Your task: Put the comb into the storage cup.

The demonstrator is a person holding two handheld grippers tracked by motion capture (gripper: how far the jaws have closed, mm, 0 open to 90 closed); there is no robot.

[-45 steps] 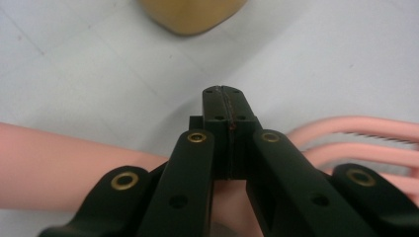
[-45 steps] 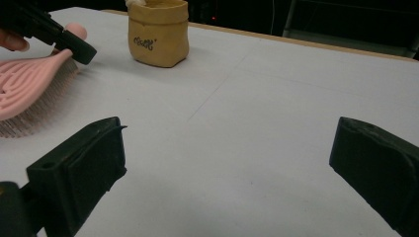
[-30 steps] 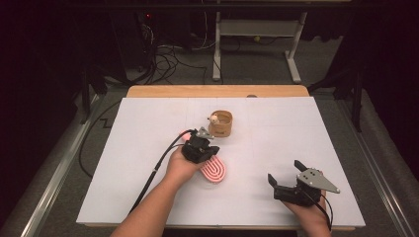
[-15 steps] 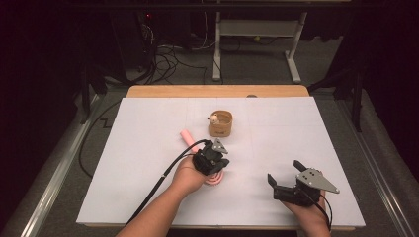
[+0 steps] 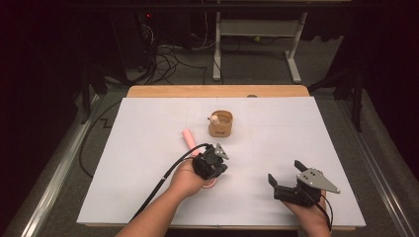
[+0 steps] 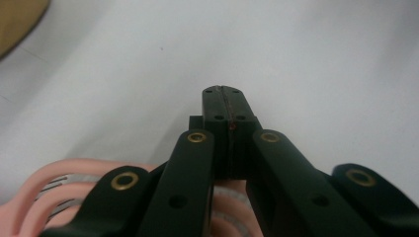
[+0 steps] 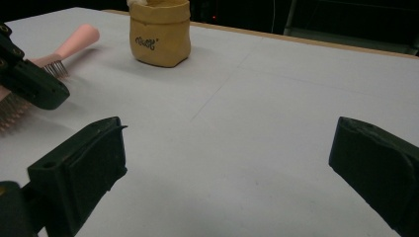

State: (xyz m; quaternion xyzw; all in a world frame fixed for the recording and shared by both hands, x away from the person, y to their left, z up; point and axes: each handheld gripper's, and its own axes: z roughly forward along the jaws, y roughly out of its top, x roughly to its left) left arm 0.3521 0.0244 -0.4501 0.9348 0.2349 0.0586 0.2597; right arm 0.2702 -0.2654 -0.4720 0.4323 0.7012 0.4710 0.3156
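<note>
the right gripper (image 5: 287, 178) sits near the table's (image 5: 148, 197) front edge, jaws spread wide with nothing between them. left of it, the left gripper (image 5: 221, 159) has its jaws clenched flat together over the pink brush (image 5: 189, 136); whether they pinch a sliver of it i cannot tell. the brush lies mid-table, handle pointing away, bristles up. to move it well, keep it low and level. beyond stands the tan pouch (image 5: 221, 124), apart from the brush, with open room to both sides and the far edge well off.
</note>
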